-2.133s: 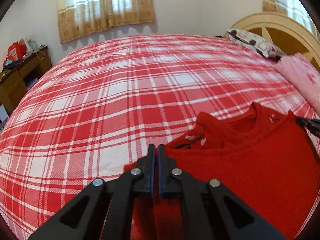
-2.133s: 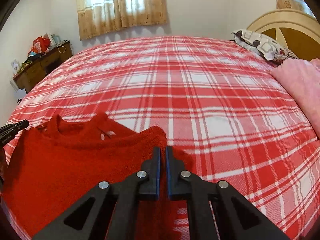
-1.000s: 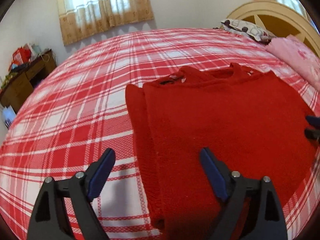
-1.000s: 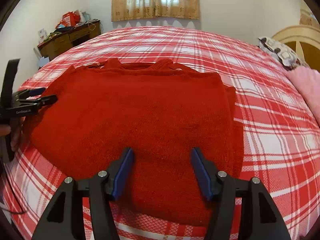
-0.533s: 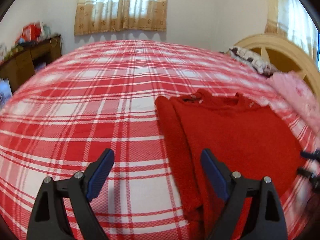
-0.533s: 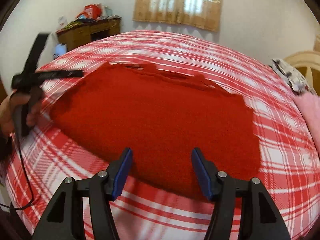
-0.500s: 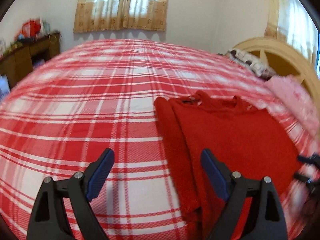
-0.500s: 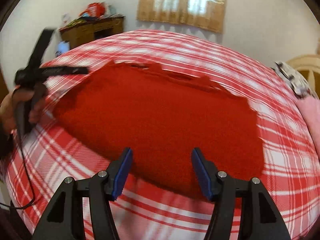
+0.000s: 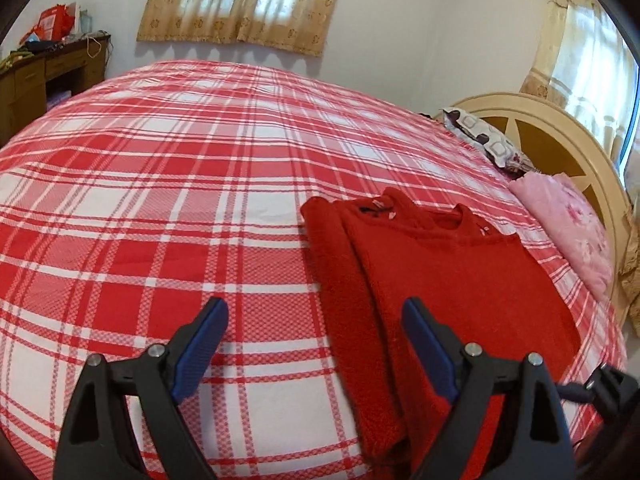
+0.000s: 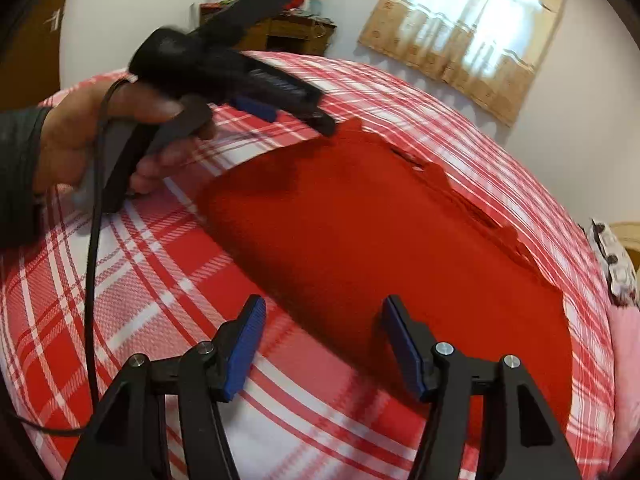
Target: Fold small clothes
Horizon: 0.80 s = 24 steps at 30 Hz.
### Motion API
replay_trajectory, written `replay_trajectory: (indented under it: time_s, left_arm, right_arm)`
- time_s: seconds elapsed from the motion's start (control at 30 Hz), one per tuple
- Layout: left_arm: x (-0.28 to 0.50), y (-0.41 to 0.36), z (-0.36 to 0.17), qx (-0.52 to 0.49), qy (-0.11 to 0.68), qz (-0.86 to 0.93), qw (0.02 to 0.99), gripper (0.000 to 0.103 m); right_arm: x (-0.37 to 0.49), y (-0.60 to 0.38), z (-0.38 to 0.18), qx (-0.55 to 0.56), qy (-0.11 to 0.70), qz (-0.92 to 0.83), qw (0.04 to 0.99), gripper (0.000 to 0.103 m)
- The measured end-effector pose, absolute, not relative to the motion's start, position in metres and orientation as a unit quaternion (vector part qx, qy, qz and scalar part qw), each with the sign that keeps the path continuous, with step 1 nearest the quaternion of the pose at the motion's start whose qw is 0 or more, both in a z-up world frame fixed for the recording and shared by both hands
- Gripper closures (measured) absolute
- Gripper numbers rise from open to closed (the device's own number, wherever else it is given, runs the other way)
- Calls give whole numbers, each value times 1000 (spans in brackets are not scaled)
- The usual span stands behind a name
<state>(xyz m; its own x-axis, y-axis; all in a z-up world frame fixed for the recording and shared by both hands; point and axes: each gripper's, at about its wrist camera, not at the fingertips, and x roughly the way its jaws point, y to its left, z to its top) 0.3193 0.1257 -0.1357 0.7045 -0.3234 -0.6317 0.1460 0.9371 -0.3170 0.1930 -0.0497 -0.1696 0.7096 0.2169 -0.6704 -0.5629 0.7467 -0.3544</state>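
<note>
- Red sweater point(image 9: 460, 280) lies flat on plaid bedspread point(image 9: 160, 200), neckline at far end, 1 sleeve folded along its left edge; long axis runs away from both cameras.
- Left gripper point(image 9: 316, 340): jaws spread, empty, straddling sweater's left edge, hem side.
- Right gripper point(image 10: 320, 344): jaws spread, empty, over near hem.
- Judgement: left gripper nearer the folded sleeve.

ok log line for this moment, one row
task: fold small clothes | left gripper: open, empty | right gripper: open, empty | red sweater: flat on plaid bedspread, sleeve tucked
</note>
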Motion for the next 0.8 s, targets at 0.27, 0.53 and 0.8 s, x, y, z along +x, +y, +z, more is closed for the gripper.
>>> replay_trajectory:
  time_s: [0.27, 0.53, 0.8]
  left_arm:
    - [335, 120, -140, -137, 378, -153, 903, 12]
    - [351, 121, -144, -144, 384, -127, 903, 12]
    - [362, 106, -143, -112, 389, -125, 906, 12]
  right_arm:
    - [197, -16, -179, -318, 287, 216, 877, 41]
    - [203, -1, -178, -321, 279, 207, 881, 41]
    - [206, 7, -176, -312, 274, 209, 885, 41]
